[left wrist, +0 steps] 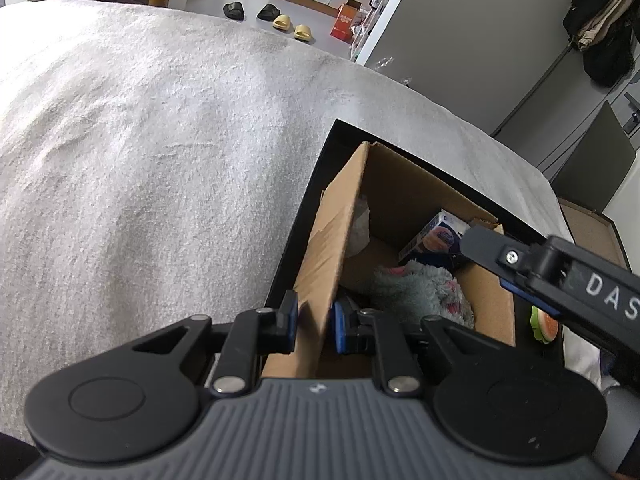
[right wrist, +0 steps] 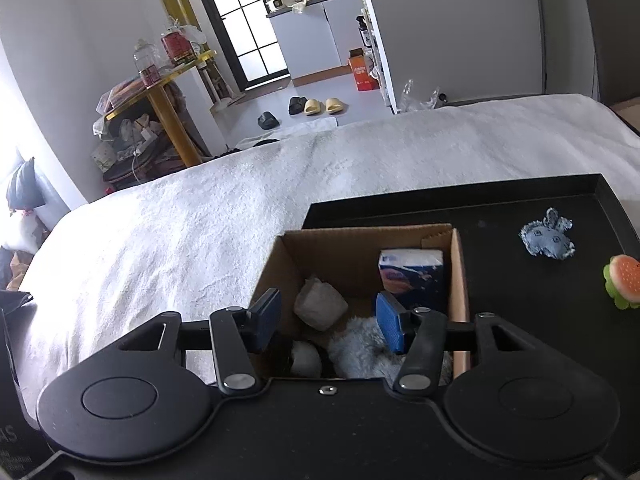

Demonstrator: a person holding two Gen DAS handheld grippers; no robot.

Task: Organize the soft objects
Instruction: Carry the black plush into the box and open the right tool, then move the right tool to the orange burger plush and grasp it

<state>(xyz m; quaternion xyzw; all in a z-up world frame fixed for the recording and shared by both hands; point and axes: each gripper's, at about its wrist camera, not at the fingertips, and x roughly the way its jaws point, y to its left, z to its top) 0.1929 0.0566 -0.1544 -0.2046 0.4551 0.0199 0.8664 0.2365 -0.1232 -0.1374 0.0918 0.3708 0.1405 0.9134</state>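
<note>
White bedding (right wrist: 200,240) carries a black tray (right wrist: 520,204). Left gripper (left wrist: 314,326) jaws pinch the cardboard box (left wrist: 324,240) wall; right gripper (right wrist: 326,322) jaws gape above its fluffy grey plush (right wrist: 360,348). Burger toy (right wrist: 624,286) nearby.

A bed covered in a white textured blanket (right wrist: 224,216) fills the near ground. Beyond it lies a pale grey floor (right wrist: 280,100), where yellow slippers (right wrist: 322,106) and black slippers (right wrist: 296,105) sit. On the far left stands a cluttered gold-legged round table (right wrist: 168,92). A dark-framed, brightly lit glass-paned door (right wrist: 244,24) stands beside plain white walls (right wrist: 72,40).
</note>
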